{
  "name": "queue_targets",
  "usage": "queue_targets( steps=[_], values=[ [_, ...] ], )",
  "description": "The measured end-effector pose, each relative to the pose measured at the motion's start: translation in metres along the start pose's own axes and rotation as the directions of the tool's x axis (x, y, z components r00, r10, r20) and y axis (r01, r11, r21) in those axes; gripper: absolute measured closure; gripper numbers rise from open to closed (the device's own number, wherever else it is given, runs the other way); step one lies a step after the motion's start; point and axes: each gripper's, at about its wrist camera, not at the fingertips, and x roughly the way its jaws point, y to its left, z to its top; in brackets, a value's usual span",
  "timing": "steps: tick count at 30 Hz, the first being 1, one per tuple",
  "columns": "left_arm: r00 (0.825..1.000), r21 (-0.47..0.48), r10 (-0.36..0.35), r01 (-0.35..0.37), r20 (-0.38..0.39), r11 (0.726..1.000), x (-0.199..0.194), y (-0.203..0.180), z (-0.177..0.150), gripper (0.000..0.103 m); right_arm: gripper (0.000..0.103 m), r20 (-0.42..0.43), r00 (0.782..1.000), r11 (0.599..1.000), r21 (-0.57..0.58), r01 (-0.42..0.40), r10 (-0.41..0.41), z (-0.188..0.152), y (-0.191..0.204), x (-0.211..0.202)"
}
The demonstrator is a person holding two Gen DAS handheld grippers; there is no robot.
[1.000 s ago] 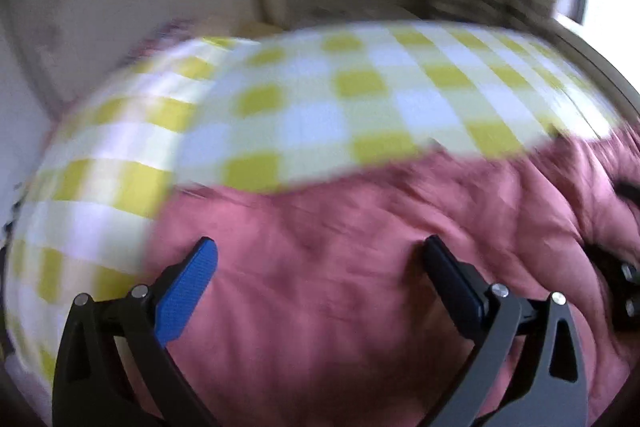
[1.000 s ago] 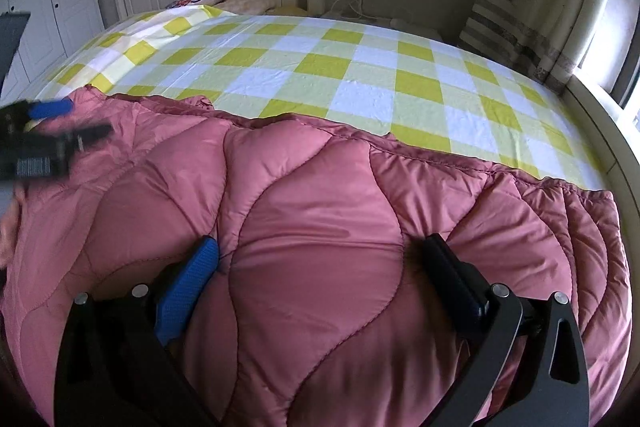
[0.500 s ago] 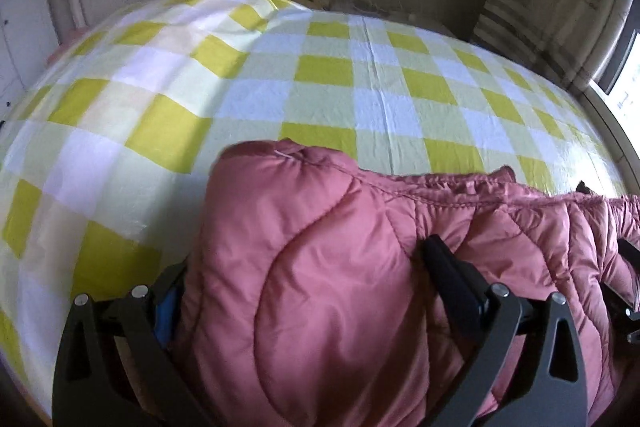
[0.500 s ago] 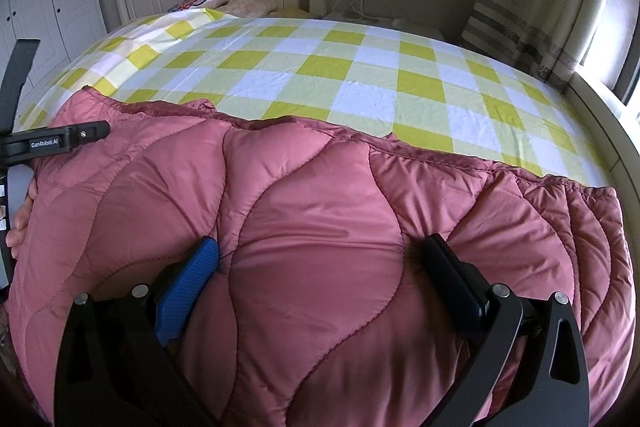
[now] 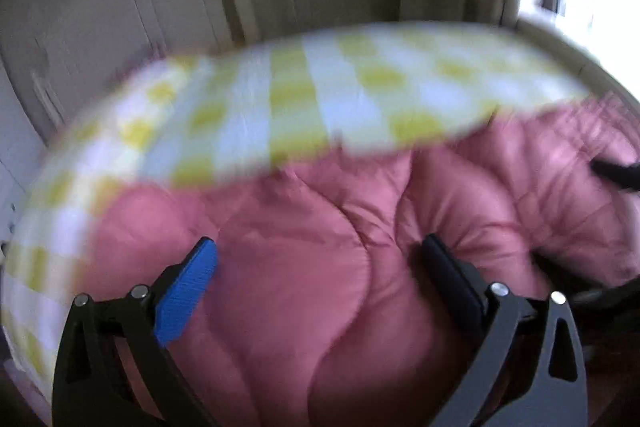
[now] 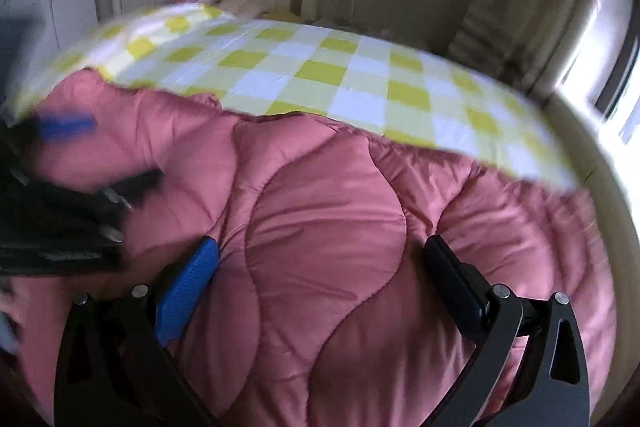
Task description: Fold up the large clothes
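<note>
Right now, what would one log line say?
step: folding | coat: pink, on checked bed | left tongs: open, over coat | right tongs: open, over coat | views: blurred

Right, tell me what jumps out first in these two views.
A puffy pink quilted jacket fills the lower half of both views, bulging between the wide-set fingers of each tool. Behind it stretches the yellow-and-white checked bedsheet. In the right wrist view, the left tool blurs in at the left edge over the jacket.
</note>
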Motion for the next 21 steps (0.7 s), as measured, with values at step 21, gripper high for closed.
queue_targets(
  steps=[21],
  values=[
    [0.982, -0.199, 0.19, -0.182, 0.022, 0.963, -0.03, 0.105, -0.037, 0.002, 0.005, 0.003, 0.994, 0.965, 0.24, 0.105, -0.108, -0.029, -0.1, -0.024]
  ],
)
